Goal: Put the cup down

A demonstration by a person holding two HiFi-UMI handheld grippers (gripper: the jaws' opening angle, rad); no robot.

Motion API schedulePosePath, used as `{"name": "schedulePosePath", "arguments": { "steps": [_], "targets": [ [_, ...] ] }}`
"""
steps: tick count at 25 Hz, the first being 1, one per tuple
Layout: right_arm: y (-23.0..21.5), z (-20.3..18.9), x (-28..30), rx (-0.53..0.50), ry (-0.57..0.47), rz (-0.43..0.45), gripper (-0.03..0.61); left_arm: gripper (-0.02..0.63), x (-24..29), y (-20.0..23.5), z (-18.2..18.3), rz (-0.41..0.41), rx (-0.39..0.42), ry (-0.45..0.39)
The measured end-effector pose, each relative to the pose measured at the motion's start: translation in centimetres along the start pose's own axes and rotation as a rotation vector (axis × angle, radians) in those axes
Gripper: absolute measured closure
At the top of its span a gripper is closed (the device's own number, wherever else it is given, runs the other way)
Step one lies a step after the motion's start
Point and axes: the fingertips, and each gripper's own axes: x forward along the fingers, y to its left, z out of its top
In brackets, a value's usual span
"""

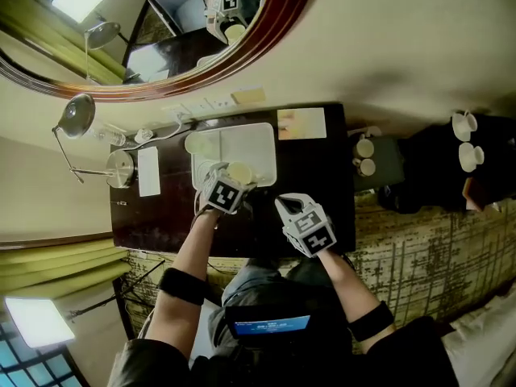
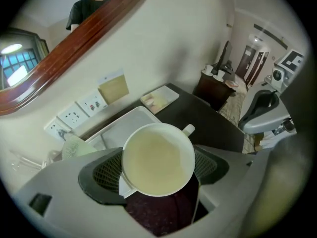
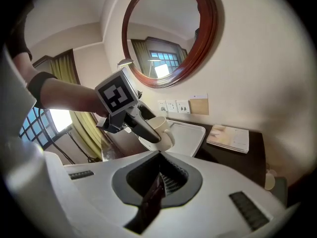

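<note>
My left gripper [image 1: 228, 185] is shut on a cream cup [image 1: 240, 172], its jaws wide around the cup's body. In the left gripper view I look straight into the empty cup [image 2: 158, 158], its handle pointing away to the right. The cup hangs over the near edge of a white tray [image 1: 250, 143] on the dark table [image 1: 322, 176]. From the right gripper view the cup [image 3: 157, 128] shows beneath the left gripper's marker cube, with the tray [image 3: 188, 133] behind it. My right gripper [image 1: 289, 204] is shut and holds nothing, near the table's front edge, right of the cup.
A pale round dish [image 1: 198, 143] lies on the tray's far left corner. A booklet [image 1: 301, 123] lies at the back right, a white card [image 1: 148, 171] and desk lamp [image 1: 76, 118] at the left. Wall sockets [image 2: 79, 110] and a round mirror [image 3: 171, 31] are behind. Cups [image 1: 365, 156] stand on a side table.
</note>
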Motion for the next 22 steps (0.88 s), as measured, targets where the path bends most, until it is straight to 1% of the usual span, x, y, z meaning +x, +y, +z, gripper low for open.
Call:
{"name": "schedulePosePath", "arguments": {
  "steps": [4, 8, 11, 19, 20, 22],
  "targets": [
    [-3.1, -0.6, -1.1, -0.02, 0.013, 0.005, 0.577, 0.198, 2.0, -3.6, 2.8, -0.016, -0.031, 0.003],
    [-5.6, -1.5, -1.9, -0.061, 0.039, 0.011, 0.577, 0.198, 4.0, -5.9, 5.8, -0.016, -0.052, -0.003],
    [-7.6, -2.7, -2.8, -0.079, 0.069, 0.004, 0.577, 0.198, 5.9, -7.7, 7.7, -0.035, -0.049, -0.007],
    [-12.1, -4.0, -4.3, -0.105, 0.091, -0.017, 0.577, 0.198, 10.2, -10.3, 12.6, -0.033, -0.013, -0.015],
    [-12.4, -4.1, -4.4, -0.107, 0.093, -0.016, 0.577, 0.198, 10.8, -10.8, 13.0, -0.042, -0.01, -0.014],
    [-13.0, -4.2, -4.3, -0.11, 0.09, -0.014, 0.577, 0.198, 11.0, -11.2, 13.8, -0.031, 0.003, 0.006]
  ]
}}
